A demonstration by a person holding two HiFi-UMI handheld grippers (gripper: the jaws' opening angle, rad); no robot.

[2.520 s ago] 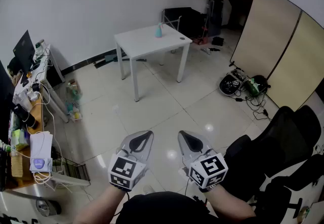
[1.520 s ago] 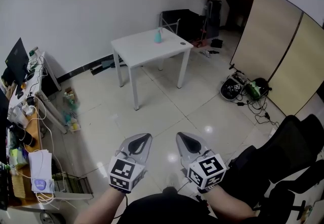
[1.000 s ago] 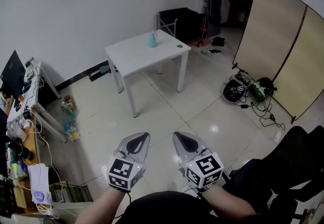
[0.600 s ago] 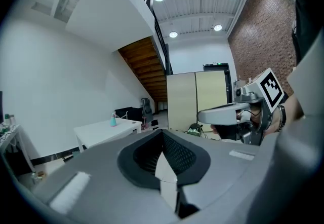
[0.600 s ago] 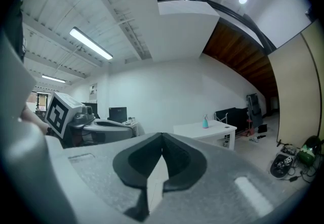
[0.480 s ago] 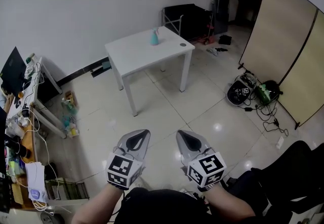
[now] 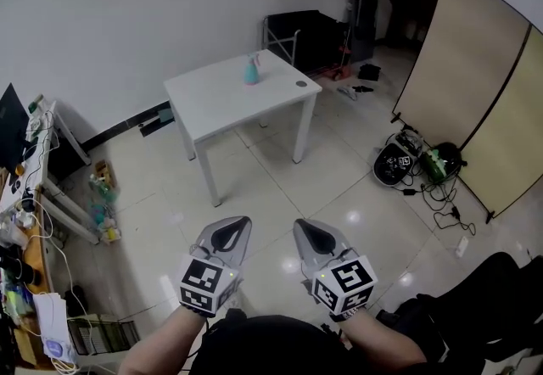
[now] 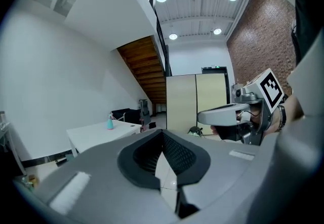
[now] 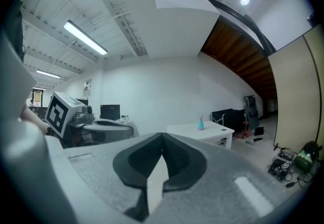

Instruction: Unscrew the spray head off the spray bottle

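Observation:
A small teal spray bottle [image 7: 251, 70] stands upright near the far edge of a white table [image 7: 212, 102] across the room. It also shows in the left gripper view as a tiny teal spray bottle [image 8: 110, 123] and in the right gripper view as the same bottle [image 9: 200, 124]. My left gripper [image 7: 233, 232] and right gripper [image 7: 310, 233] are held side by side low in the head view, far short of the table. Both point toward it, and both are shut with nothing between the jaws. A small dark disc [image 7: 301, 83] lies on the table's right part.
A cluttered desk [image 7: 21, 212] with cables lines the left wall. Tall beige panels [image 7: 475, 85] stand at the right, with bags and cords [image 7: 407, 163] on the floor before them. A black chair [image 7: 484, 314] is at lower right. Dark furniture [image 7: 310, 30] sits behind the table.
The whole view has travelled across the tiled floor and the table now sits nearer and more central. Both grippers stay shut and side by side.

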